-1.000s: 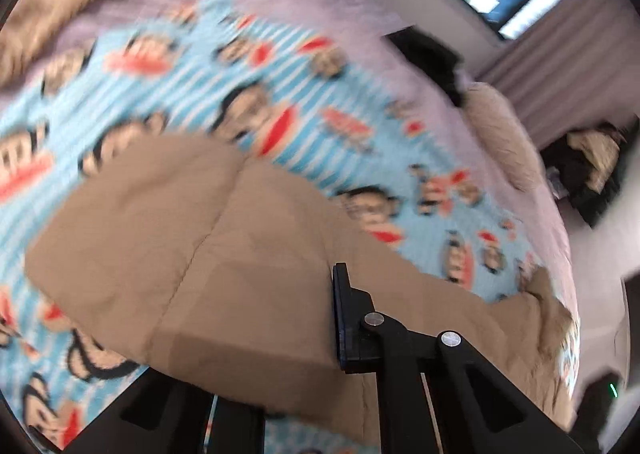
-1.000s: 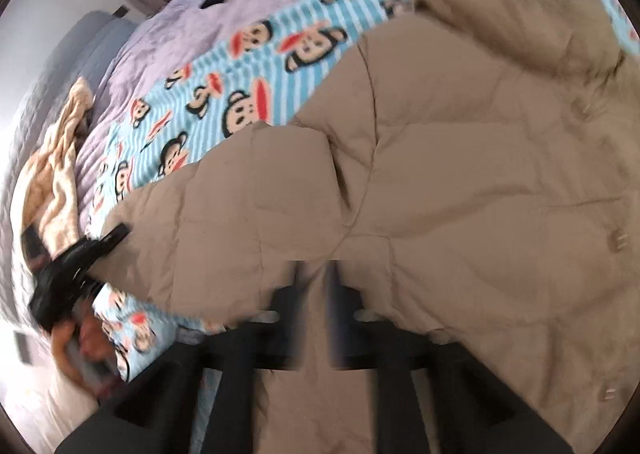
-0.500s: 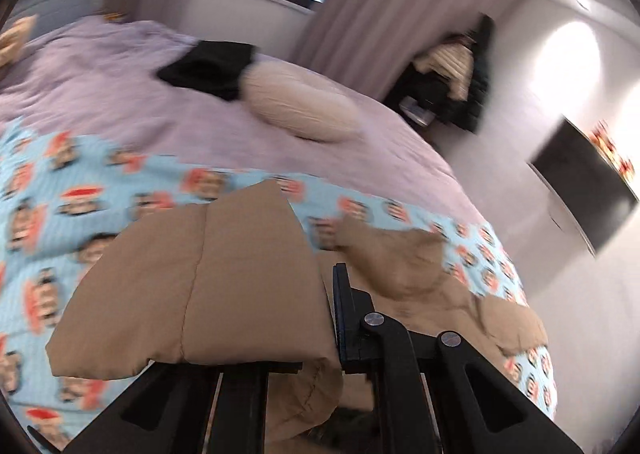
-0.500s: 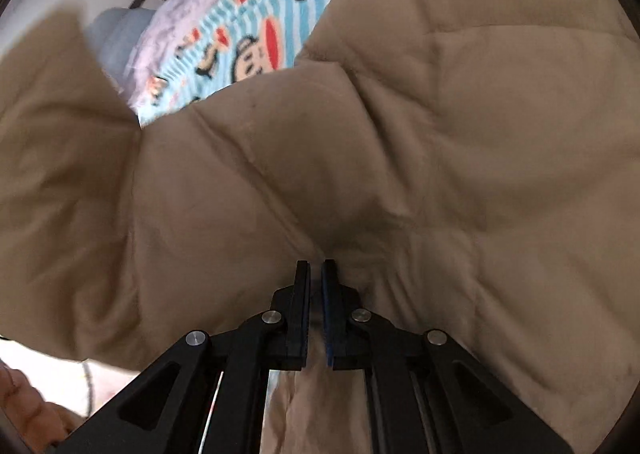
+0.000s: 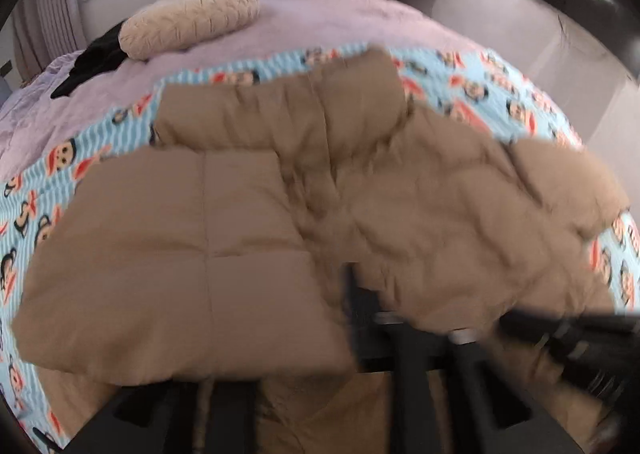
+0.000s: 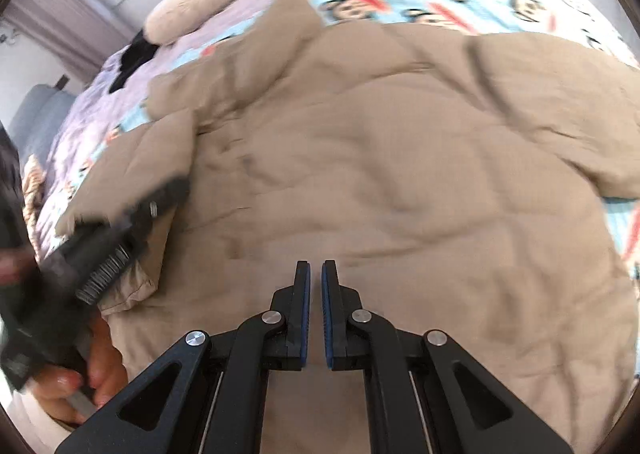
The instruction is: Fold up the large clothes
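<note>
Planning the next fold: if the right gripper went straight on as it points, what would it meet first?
Most likely the tan puffer coat, which fills the view just past the right gripper; its jaws look nearly shut, nothing visibly between.

The right hand-held gripper (image 6: 315, 310) is black, with angular link arms, round silver screws at the joints and blue pads on its fingers (image 6: 301, 294). The left hand-held gripper (image 6: 120, 238) is black too, with a ribbed metal part.

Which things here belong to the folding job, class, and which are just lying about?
Part of the job:
- tan padded jacket
- left hand-held gripper, jaws opening, nothing seen between them
- right hand-held gripper, closed above the jacket

Just lying about:
- cream pillow
- black garment
- cartoon monkey blanket
</note>
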